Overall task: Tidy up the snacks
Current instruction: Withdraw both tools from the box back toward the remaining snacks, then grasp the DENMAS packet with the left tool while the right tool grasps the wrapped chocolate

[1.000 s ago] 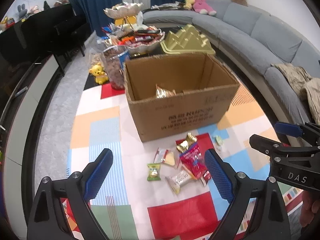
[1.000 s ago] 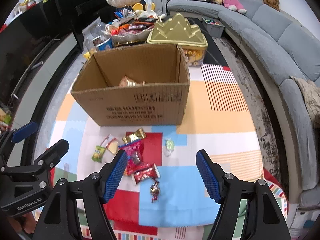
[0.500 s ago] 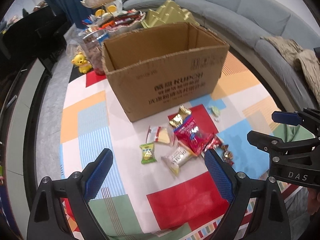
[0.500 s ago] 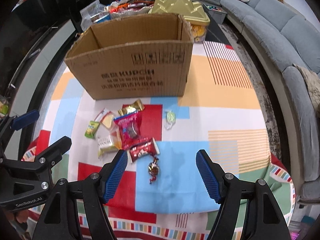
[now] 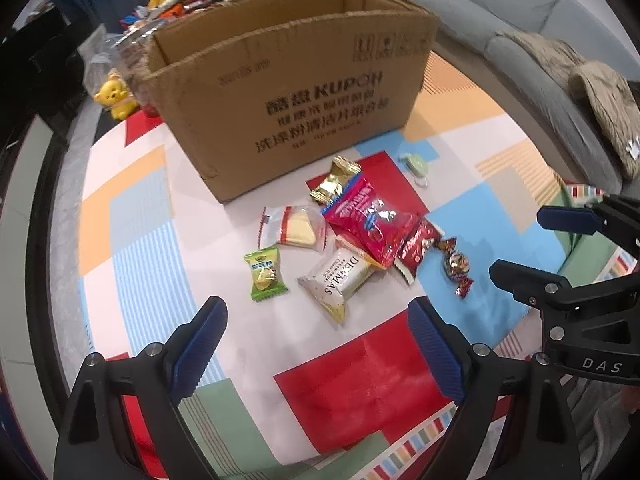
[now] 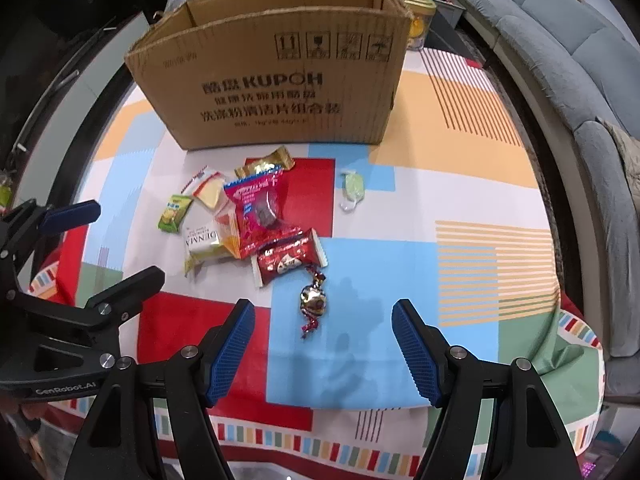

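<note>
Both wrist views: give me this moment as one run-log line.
left gripper: open, empty | right gripper: open, empty, above twisted foil candy | wrapped snacks loose on colourful patchwork cloth | brown cardboard box behind

Snack packets (image 6: 256,216) lie scattered before a cardboard box (image 6: 272,92); the right gripper (image 6: 322,344) hangs open over a foil candy (image 6: 314,302).

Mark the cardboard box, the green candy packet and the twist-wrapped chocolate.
cardboard box (image 6: 272,92), right wrist view, printed front wall.
green candy packet (image 5: 265,274), left wrist view, packet's middle.
twist-wrapped chocolate (image 6: 314,303), right wrist view, round centre.
</note>
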